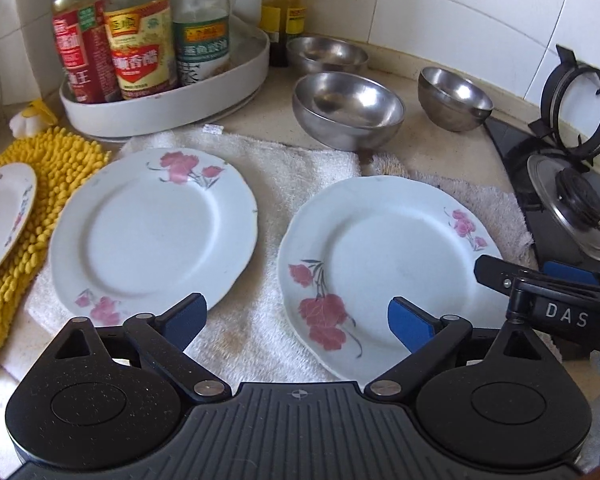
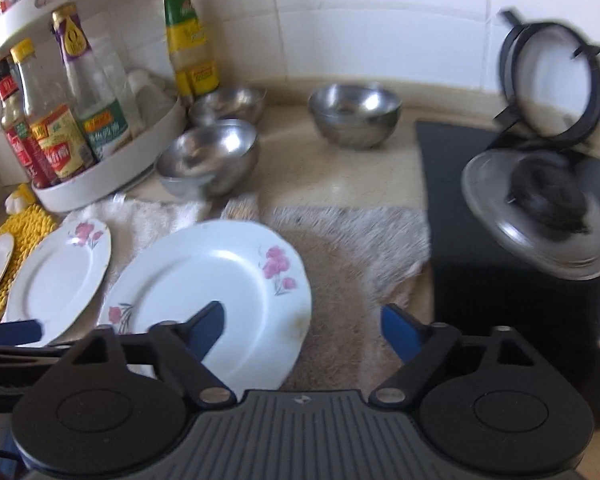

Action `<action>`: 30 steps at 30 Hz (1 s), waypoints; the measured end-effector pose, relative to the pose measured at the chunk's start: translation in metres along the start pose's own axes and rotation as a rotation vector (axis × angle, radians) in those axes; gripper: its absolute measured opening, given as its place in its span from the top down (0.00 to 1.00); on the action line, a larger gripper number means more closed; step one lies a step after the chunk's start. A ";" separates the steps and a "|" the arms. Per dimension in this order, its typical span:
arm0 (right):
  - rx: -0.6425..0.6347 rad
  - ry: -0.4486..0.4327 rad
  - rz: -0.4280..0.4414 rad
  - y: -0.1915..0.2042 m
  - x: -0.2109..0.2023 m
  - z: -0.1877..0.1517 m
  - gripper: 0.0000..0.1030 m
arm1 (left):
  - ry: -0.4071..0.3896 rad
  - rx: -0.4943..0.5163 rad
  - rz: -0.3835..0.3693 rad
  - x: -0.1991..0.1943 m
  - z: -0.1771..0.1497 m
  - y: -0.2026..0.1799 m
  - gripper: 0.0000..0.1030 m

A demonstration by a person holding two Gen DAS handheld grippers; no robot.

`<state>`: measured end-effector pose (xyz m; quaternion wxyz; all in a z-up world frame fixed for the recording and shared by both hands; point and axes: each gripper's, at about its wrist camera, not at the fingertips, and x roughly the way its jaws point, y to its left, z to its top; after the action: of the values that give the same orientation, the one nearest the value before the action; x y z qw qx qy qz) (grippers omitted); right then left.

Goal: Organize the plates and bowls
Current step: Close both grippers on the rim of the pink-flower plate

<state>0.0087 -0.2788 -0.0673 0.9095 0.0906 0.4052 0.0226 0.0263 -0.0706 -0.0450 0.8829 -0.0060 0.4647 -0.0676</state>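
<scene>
Nothing looks organized yet: three floral plates point(image 1: 152, 228) lie apart on the worktop's point(image 2: 340, 176) towels, and three steel bowls point(image 1: 348, 108) stand separately farther back. The left gripper point(image 1: 296, 320) and right gripper point(image 2: 302, 328) hover spread, empty.

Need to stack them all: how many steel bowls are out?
3: one bowl behind the towel, one by the yellow bottle, one near the stove. None look hidden.
</scene>
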 end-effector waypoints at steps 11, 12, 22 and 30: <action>-0.004 0.102 0.231 -0.026 0.028 0.010 0.52 | 0.078 -0.028 -0.059 0.038 0.010 -0.015 0.14; -0.004 0.113 0.267 -0.028 0.028 0.011 0.55 | 0.078 -0.023 -0.050 0.038 0.010 -0.017 0.14; -0.015 0.088 0.291 -0.043 0.012 0.026 0.54 | 0.050 -0.040 -0.102 0.026 0.015 -0.031 0.13; 0.019 0.069 0.157 -0.054 0.010 0.025 0.54 | 0.018 0.041 -0.090 0.022 0.022 -0.037 0.08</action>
<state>0.0324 -0.3347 -0.0681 0.8895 0.1299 0.4281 0.0933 0.0530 -0.1114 -0.0478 0.8747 -0.0083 0.4704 -0.1166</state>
